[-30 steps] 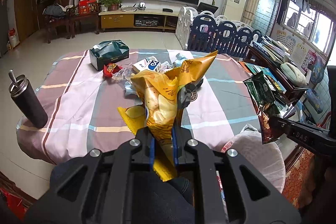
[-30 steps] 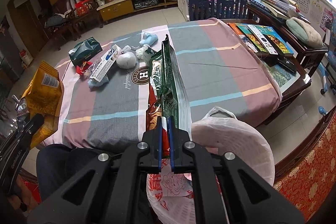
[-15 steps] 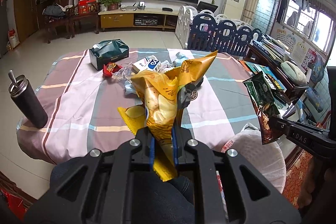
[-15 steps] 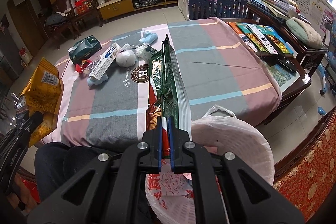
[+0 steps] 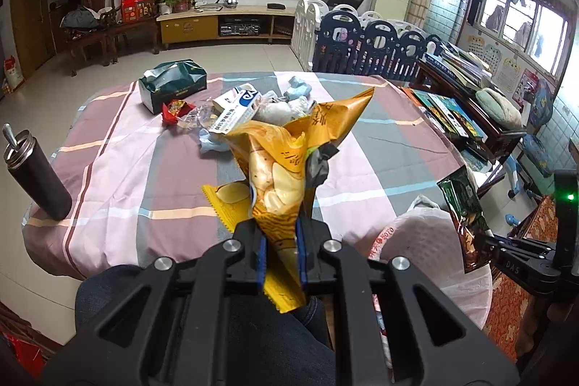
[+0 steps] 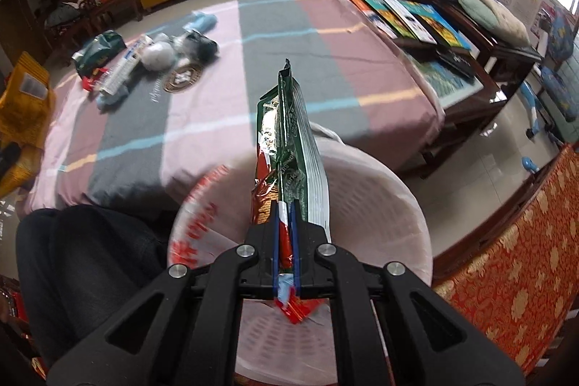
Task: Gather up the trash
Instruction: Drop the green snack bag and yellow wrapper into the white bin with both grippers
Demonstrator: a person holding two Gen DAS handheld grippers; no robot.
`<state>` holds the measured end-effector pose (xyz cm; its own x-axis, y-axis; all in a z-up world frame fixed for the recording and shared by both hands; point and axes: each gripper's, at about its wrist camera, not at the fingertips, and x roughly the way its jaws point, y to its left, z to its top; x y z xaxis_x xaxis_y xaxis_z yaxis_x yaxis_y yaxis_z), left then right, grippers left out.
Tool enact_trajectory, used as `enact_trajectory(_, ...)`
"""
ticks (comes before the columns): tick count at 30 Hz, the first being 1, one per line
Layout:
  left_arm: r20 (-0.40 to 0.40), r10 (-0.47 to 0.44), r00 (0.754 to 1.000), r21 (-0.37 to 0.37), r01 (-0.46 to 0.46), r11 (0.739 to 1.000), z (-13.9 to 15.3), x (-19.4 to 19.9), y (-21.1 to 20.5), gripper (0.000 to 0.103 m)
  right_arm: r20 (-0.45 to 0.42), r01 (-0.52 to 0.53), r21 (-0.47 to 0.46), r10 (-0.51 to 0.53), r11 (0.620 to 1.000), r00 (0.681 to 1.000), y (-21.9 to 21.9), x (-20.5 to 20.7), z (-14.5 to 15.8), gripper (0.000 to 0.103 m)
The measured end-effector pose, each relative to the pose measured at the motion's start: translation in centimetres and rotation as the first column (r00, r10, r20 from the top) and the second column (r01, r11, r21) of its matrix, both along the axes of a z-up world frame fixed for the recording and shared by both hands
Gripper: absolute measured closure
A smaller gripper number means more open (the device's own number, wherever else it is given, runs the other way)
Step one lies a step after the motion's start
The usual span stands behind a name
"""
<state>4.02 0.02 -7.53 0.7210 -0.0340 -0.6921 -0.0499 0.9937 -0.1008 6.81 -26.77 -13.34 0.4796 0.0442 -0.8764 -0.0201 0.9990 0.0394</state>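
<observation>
Over bin (image 6: pixel 380 190) | both jaws clamped: yellow bag (image 5: pixel 278 176), green bag (image 6: pixel 293 147) | "DAS"

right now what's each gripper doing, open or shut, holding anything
Left gripper: shut on the yellow chip bag.
Right gripper: shut on the green snack wrapper, over the white bin.

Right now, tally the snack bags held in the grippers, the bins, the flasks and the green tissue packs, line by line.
Held snack bags: 2, yellow bag, green bag
White bin: 1
Dark flask: 1
Green tissue pack: 1
Total: 5
</observation>
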Motion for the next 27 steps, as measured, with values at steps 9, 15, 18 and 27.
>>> enact_trajectory(9, -0.07, -0.167, 0.983, -0.088, 0.161, 0.983, -2.3, 0.2, -3.6, 0.089, -0.206, 0.12, 0.053, -0.107, 0.991, 0.973, -4.0, -1.1, -6.2, 0.046)
enact_trajectory(15, -0.153, -0.349, 0.924, -0.193, 0.318, 0.928, -5.5, 1.3, -8.3, 0.089, -0.145, 0.25, 0.124, -0.231, 0.96, 0.962, -8.0, -0.9, -4.5, 0.039)
enact_trajectory(18, -0.185, -0.482, 0.856, -0.254, 0.432, 0.865, -7.4, 1.5, -11.8, 0.088, -0.109, 0.296, 0.128, -0.283, 0.947, 0.953, -9.4, -0.9, -3.5, 0.038)
enact_trajectory(27, -0.239, -0.608, 0.757, -0.201, 0.574, 0.793, -9.5, 1.0, -17.1, 0.038, -0.077, 0.379, 0.141, -0.372, 0.914, 0.925, -12.5, -0.9, -2.9, 0.038)
